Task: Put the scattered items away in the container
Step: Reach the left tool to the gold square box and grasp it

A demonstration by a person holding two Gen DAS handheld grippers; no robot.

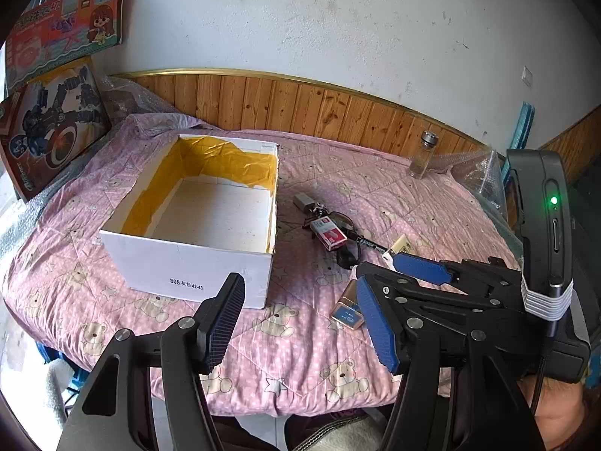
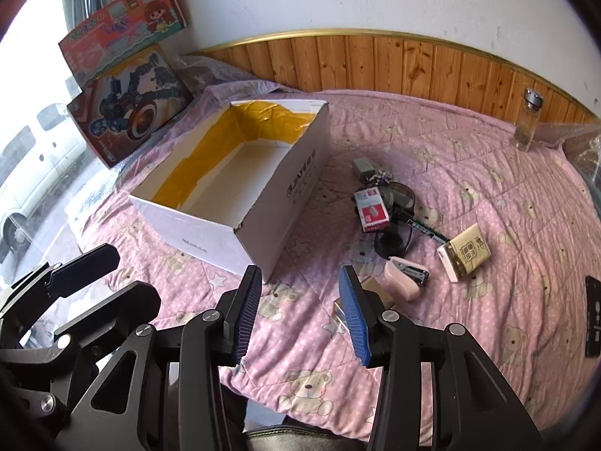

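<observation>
A white shoebox (image 1: 195,263) (image 2: 293,195) lined with yellow paper stands open and empty on the pink bear-print quilt (image 1: 300,357). To its right lie a grey adapter (image 2: 362,167), a red staple box (image 1: 330,233) (image 2: 372,212), dark glasses (image 2: 403,197), a black pen (image 2: 428,230), a pink stapler (image 2: 403,276), a tan packet (image 2: 469,253) and a small gold box (image 1: 347,312). My left gripper (image 1: 300,319) hangs open in front of the shoebox. My right gripper (image 2: 300,315) (image 1: 381,267) is open near the gold box, holding nothing.
A glass bottle (image 1: 424,156) (image 2: 527,120) stands at the back right beside bubble wrap (image 1: 477,173). Two toy boxes (image 1: 52,131) (image 2: 131,109) lean at the far left. A flat black item (image 2: 593,317) lies at the right edge. A wood-panelled wall borders the back.
</observation>
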